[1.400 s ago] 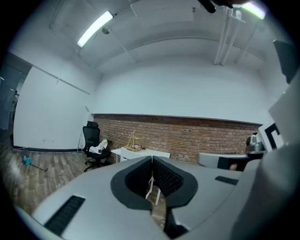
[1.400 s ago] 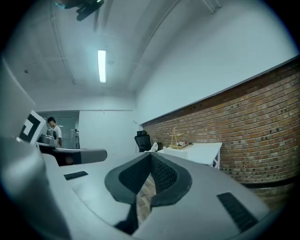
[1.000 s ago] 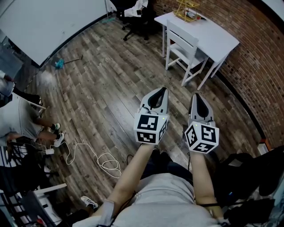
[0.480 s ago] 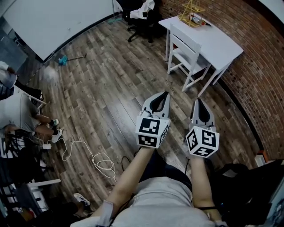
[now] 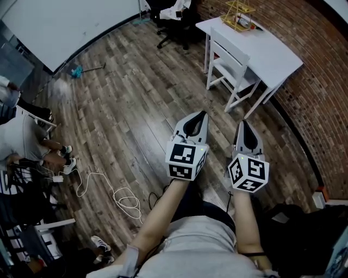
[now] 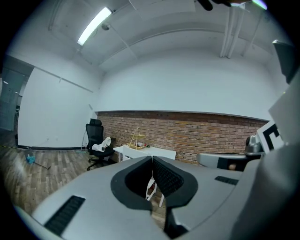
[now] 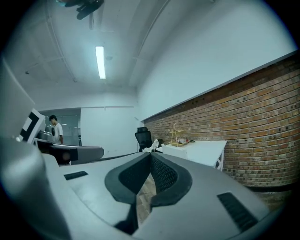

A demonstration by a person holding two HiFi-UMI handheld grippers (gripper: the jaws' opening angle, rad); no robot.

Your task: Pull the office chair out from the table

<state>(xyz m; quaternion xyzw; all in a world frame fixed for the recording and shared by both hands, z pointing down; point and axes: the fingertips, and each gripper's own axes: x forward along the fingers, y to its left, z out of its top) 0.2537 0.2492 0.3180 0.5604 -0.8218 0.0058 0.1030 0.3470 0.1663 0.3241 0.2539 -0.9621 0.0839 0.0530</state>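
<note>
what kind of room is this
Probably an office or studio-type workroom, though that is a guess: a white table stands against a bare brick wall, a black office chair sits beyond it, and the wood-plank floor is mostly open.

The office chair point(image 5: 174, 27) is cut off by the top edge of the head view, so its back is out of sight, and a white cloth point(image 5: 176, 10) covers part of its seat. Past my left gripper point(image 6: 152, 158), the white chair point(image 6: 151, 187) shows only as a sliver of leg (the closed jaws hide the rest). What lies in the wire rack point(image 5: 239, 13) on the worktop point(image 5: 272, 49) is too small to tell.
</note>
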